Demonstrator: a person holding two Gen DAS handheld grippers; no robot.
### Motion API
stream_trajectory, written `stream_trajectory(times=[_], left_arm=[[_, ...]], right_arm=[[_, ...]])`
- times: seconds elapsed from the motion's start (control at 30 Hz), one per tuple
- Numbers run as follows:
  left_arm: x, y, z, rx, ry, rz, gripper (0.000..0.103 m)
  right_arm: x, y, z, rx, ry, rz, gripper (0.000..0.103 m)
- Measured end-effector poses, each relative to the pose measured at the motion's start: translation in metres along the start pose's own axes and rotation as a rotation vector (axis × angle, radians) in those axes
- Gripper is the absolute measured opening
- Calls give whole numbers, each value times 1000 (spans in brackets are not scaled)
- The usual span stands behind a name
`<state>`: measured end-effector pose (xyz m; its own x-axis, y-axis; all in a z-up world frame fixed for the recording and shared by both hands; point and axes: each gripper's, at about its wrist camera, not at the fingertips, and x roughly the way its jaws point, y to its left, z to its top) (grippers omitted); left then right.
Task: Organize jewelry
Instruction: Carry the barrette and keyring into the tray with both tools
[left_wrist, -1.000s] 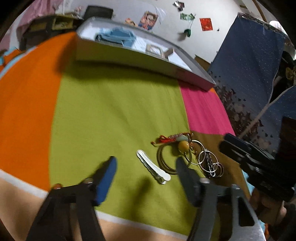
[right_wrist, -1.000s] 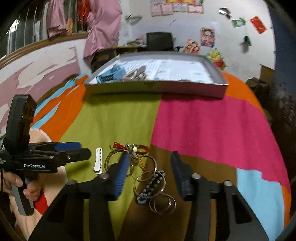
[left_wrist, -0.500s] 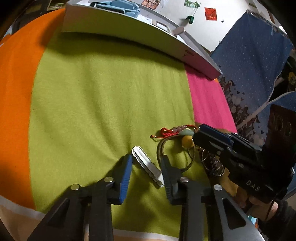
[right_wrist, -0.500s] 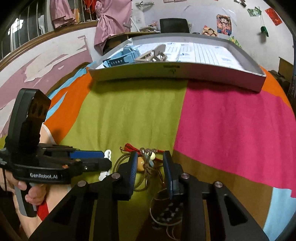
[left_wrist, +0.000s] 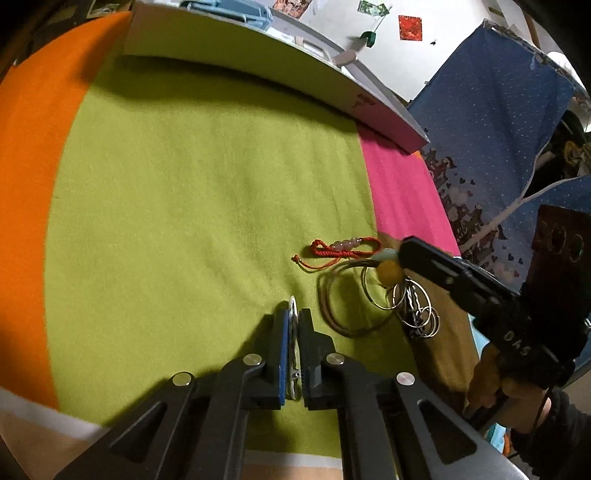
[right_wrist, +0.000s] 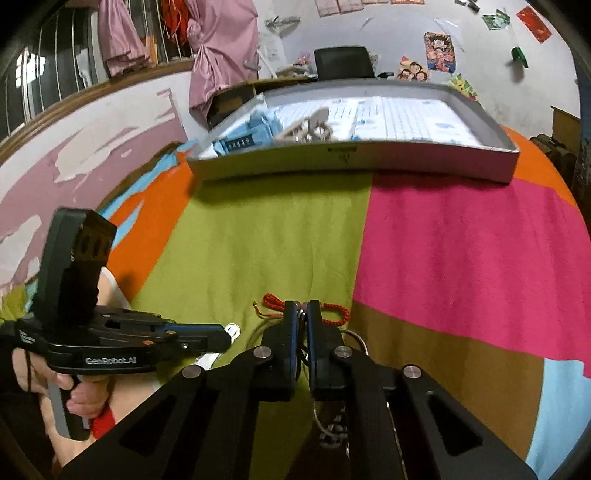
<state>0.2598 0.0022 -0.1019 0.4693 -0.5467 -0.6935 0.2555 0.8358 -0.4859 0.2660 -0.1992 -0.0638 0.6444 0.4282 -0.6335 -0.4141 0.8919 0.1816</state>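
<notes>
A pale scalloped hair clip (left_wrist: 293, 303) lies on the green cloth, and my left gripper (left_wrist: 293, 315) is shut on it, with only its tip poking out past the fingers. To the right lies a jewelry heap: a red cord bracelet (left_wrist: 343, 246), a brown cord loop (left_wrist: 334, 314), silver rings (left_wrist: 415, 314) and a cord with a yellow bead (left_wrist: 390, 274). My right gripper (right_wrist: 302, 309) is shut on that beaded cord, with the red bracelet (right_wrist: 334, 312) just beyond its tips. The left gripper (right_wrist: 218, 336) shows beside it, with the clip (right_wrist: 232, 329) at its tip.
A shallow grey tray (right_wrist: 351, 162) stands at the far edge of the cloth, holding a blue basket (right_wrist: 240, 140) and a wooden piece (right_wrist: 308, 129). The cloth has orange, green, pink and brown patches. A hand (right_wrist: 79, 402) holds the left gripper's handle.
Both grippers went from wide open to shut. The left one came down and shut on the hair clip; the right one moved forward onto the heap and shut on the beaded cord.
</notes>
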Motion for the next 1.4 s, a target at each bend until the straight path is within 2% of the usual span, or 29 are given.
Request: stream_trajectory(times=[0.23, 0.4, 0.5, 0.63, 0.83, 1.03, 1.4], left_arm=[[-22, 0, 5, -28, -61, -11, 5], [-47, -6, 19, -46, -135, -2, 5], [-61, -11, 38, -17, -179, 19, 5], [-77, -21, 78, 12, -255, 44, 5], [-74, -28, 142, 45, -335, 87, 5], [-46, -26, 177, 66, -341, 118, 5], [-12, -12, 180, 93, -305, 146, 5]], right_arm=[[-26, 2, 14, -6, -73, 6, 4], [-41, 2, 28, -23, -103, -8, 4], [-49, 0, 45, -31, -126, -11, 3], [-57, -3, 83, -52, -172, -23, 4], [-43, -16, 144, -73, -216, -73, 4], [-11, -35, 180, -28, -219, -103, 4], [29, -52, 161, 14, -158, -108, 4]])
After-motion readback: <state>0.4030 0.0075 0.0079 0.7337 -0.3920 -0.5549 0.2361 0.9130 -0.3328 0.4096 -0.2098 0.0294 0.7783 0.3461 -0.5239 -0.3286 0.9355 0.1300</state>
